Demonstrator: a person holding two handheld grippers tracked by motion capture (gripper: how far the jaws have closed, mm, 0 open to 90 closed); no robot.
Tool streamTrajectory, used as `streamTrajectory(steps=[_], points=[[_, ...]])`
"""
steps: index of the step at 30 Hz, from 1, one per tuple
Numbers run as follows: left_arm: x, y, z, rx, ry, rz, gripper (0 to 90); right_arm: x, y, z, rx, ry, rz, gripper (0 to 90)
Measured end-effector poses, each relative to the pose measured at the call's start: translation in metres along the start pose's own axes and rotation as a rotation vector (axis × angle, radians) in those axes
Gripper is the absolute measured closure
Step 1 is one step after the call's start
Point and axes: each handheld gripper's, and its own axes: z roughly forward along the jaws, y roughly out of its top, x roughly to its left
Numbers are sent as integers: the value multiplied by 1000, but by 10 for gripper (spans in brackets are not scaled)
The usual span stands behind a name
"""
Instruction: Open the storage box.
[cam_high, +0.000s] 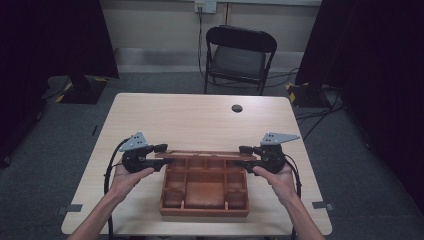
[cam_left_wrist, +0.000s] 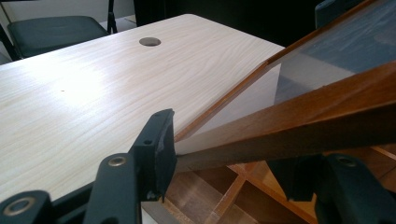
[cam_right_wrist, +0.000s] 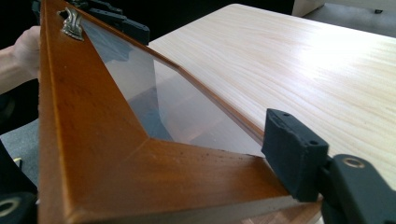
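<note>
A brown wooden box (cam_high: 204, 212) with several compartments sits at the table's near edge. Its glass-paned lid (cam_high: 207, 155) is lifted and seen edge-on along the box's back. My left gripper (cam_high: 164, 154) holds the lid's left end, my right gripper (cam_high: 243, 156) its right end. In the left gripper view the lid's frame (cam_left_wrist: 303, 121) runs between the jaws, with a pad (cam_left_wrist: 163, 144) against it. In the right gripper view a pad (cam_right_wrist: 289, 154) presses the frame's (cam_right_wrist: 93, 154) corner. A metal latch (cam_right_wrist: 71, 23) sits on the far rail, near the other gripper (cam_right_wrist: 116, 21).
The pale wooden table (cam_high: 200, 120) stretches bare behind the box, with a round cable hole (cam_high: 237, 108) near its far edge. A black folding chair (cam_high: 240, 55) stands beyond the table. Dark curtains hang on both sides.
</note>
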Motion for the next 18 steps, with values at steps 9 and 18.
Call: streamTrajectory(steps=[9, 18], points=[[4, 3, 3, -6, 9, -32, 463, -5, 4, 3, -21, 7, 7, 421], [9, 4, 5, -25, 2, -56, 487, -14, 7, 8, -43, -10, 37, 384]])
